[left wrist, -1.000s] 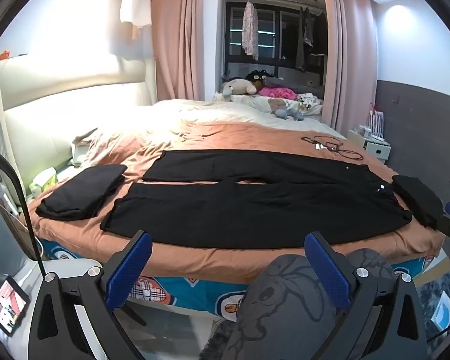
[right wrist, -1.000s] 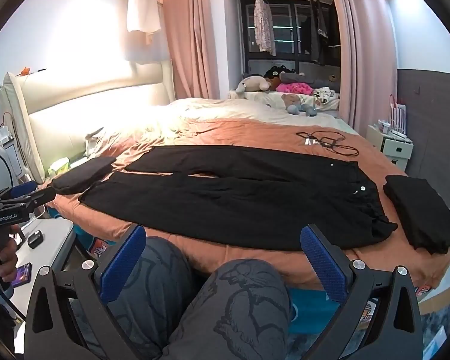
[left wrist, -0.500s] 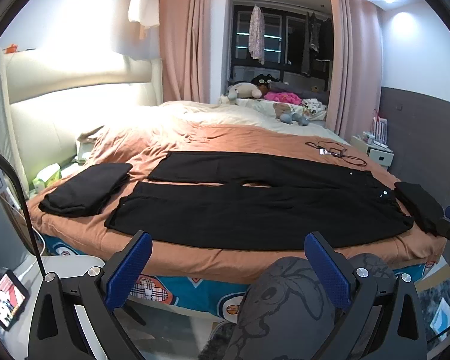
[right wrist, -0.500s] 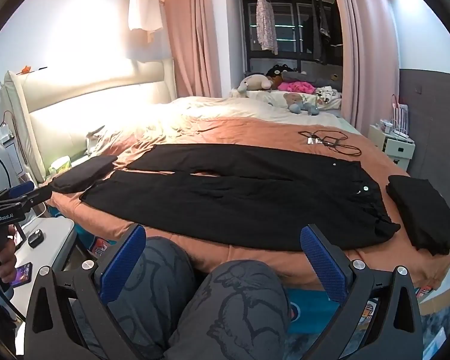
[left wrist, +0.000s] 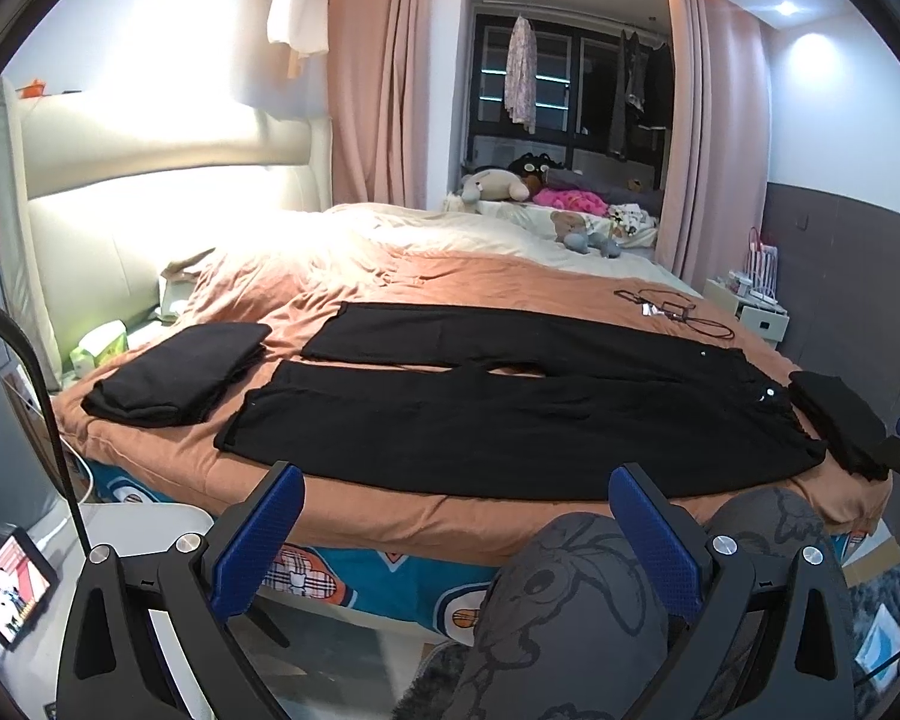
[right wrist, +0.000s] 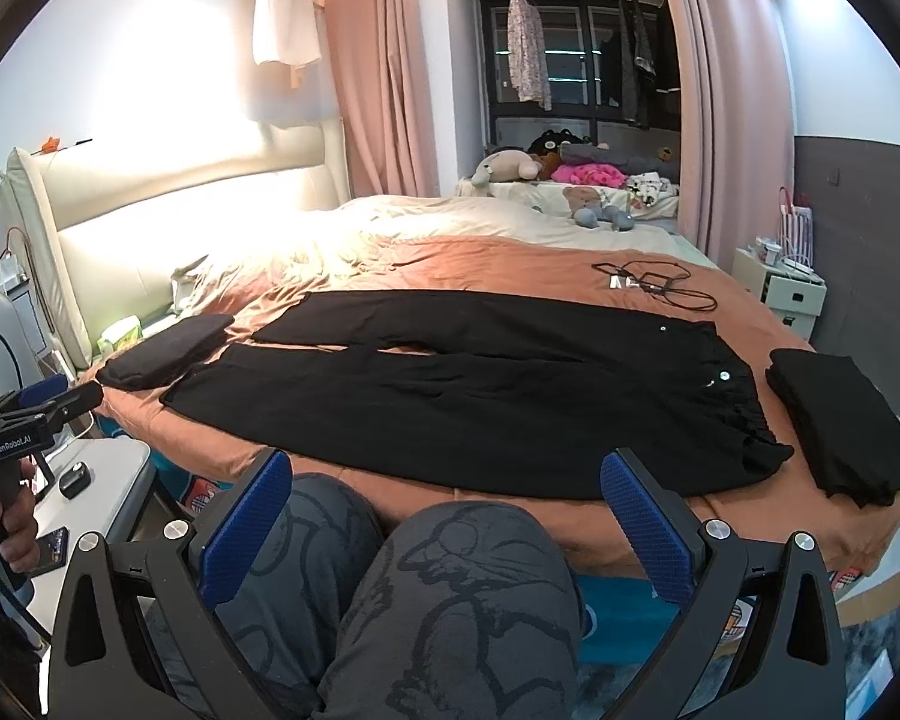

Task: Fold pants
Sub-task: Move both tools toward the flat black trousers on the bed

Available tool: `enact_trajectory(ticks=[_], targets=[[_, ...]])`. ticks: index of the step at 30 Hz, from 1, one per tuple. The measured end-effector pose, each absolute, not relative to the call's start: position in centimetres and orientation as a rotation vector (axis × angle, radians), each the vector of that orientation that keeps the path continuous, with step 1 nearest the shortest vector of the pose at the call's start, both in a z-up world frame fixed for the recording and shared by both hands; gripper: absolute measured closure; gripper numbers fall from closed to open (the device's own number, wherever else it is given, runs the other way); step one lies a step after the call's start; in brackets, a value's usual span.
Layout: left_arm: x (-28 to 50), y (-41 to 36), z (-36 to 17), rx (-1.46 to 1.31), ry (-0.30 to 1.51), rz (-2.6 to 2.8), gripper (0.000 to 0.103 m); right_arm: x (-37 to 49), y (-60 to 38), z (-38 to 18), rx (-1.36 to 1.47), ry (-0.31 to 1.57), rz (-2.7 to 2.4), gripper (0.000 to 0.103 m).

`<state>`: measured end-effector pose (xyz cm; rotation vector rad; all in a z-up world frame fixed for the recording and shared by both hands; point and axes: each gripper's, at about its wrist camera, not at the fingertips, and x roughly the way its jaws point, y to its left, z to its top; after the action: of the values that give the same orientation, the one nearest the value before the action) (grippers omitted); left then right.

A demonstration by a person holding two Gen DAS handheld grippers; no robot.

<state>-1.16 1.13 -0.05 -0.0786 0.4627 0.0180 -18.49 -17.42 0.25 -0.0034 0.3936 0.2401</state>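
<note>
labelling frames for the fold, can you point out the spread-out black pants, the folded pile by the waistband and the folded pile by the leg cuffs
spread-out black pants (right wrist: 510, 414), right wrist view, on the near leg's thigh.
folded pile by the waistband (right wrist: 834, 420), right wrist view, on its top layer.
folded pile by the leg cuffs (left wrist: 180, 369), left wrist view, on its top face.

Black pants (left wrist: 510, 420) are laid out flat on the orange bedspread, stretched lengthwise along the near edge of the bed. Legs are pointed left, waist to the right. The two legs are spread slightly apart, with a thin gap of bedspread seen between them near the crotch. The near leg runs just inside the bed edge, the far leg sits a bit further in. A couple of small shiny buttons are seen near the waistband, which looks bunched and gathered at the right end. No folds made yet, fabric mostly smooth.
</note>
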Motion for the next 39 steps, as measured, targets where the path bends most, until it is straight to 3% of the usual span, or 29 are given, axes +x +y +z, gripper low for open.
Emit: enact_trajectory(ticks=[39], targets=[[-1.0,2.9,0.7,-0.094,0.453,0.065,0.0,-18.0,-18.0,0.7,0.032,0.41,0.211,0.0]])
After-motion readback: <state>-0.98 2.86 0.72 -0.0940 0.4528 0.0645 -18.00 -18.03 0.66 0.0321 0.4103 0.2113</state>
